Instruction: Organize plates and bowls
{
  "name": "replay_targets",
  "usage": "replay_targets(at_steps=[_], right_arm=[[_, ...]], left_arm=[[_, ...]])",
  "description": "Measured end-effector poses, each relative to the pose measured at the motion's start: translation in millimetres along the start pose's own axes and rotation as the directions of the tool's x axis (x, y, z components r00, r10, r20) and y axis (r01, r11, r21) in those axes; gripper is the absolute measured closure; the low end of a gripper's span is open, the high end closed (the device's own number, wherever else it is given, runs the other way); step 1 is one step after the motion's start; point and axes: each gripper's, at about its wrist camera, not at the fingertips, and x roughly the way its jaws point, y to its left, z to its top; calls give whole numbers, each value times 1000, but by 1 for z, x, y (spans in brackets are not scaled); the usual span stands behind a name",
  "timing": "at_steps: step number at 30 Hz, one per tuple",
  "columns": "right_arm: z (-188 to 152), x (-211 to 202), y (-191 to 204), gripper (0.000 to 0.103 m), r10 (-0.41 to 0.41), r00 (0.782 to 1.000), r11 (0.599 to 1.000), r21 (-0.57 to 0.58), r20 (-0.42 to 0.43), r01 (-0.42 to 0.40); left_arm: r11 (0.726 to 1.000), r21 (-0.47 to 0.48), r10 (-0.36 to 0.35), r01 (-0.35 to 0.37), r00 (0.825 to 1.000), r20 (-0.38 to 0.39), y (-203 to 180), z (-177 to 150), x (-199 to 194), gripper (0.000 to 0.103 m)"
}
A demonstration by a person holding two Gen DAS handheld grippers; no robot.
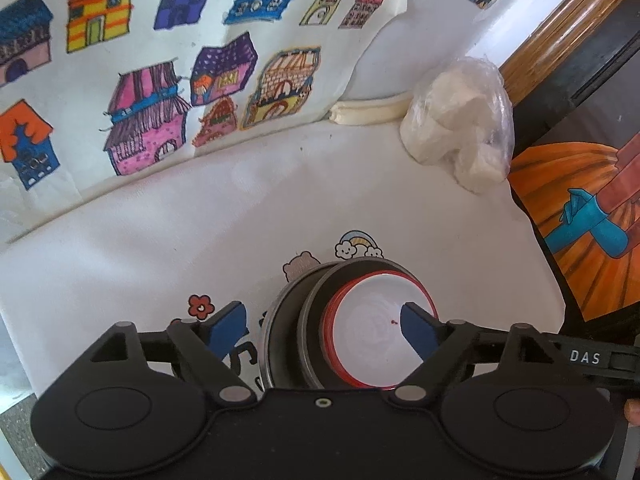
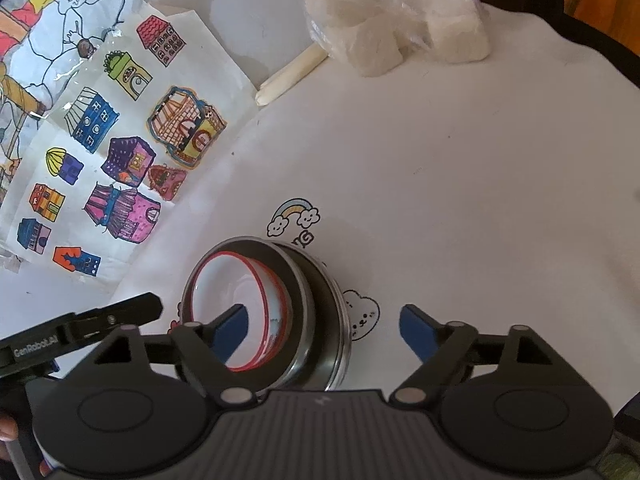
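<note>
A: Biggest first. White table [image 1: 168, 240] with cartoon prints, bare surface running ahead and to the left. Back edge meets the wall under the drawing sheet of coloured houses [image 1: 132, 80]. Right edge drops off beside the orange painting [image 1: 580, 220].

B: Right wrist view agrees. Table [image 2: 460, 200] bare to the right of the stack, right up to the curved far edge. Houses sheet [image 2: 120, 152] along the left.

A: Bag of white blocks [image 1: 460, 128] sits in the back corner, well apart from the stack. A cream stick [image 1: 372, 112] lies just beside it against the wall.

B: Same bag [image 2: 396, 28] and stick [image 2: 292, 76] at top here.

A: Task item: nested stack near the front, dark metal-rimmed bowl [image 1: 284, 336] outermost, a second dark bowl inside, red-rimmed white bowl [image 1: 376, 344] innermost. All on the table.

B: Seen: dark bowl [image 2: 320, 308], white bowl [image 2: 228, 284].

A: Left gripper [image 1: 320, 326] spread wide, holding nothing; its right finger overlaps the white bowl in view, contact unclear.

B: Right gripper [image 2: 324, 328] also spread, nothing held; its left finger overlaps the white bowl's rim, contact unclear.
</note>
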Motion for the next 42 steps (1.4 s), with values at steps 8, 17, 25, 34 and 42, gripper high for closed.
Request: replay_targets(at_steps=[8,17,25,34,42], right_arm=[[-11,-13,8,2,18,1000,1000,-22,24,-17],[-27,-36,21,0,25,993,998,-68,119,-17],[-41,-48,30,0,0,978,994,-110,207,23],[-50,-53,36,0,-21,971,989,-137,239,55],[-59,-56,33,0,-29,970,989,-131,241,62]], left_arm=[[1000,12,2,-3,1000,30,2,-10,-15,1],[1000,-2,25,-25,997,77,6,-22,-31,1],[998,23,60,-63,991,121,7,-31,-37,1],[993,60,88,-101,977,194,4,-45,-45,1],[990,83,91,-110,974,205,5,-63,-47,1]])
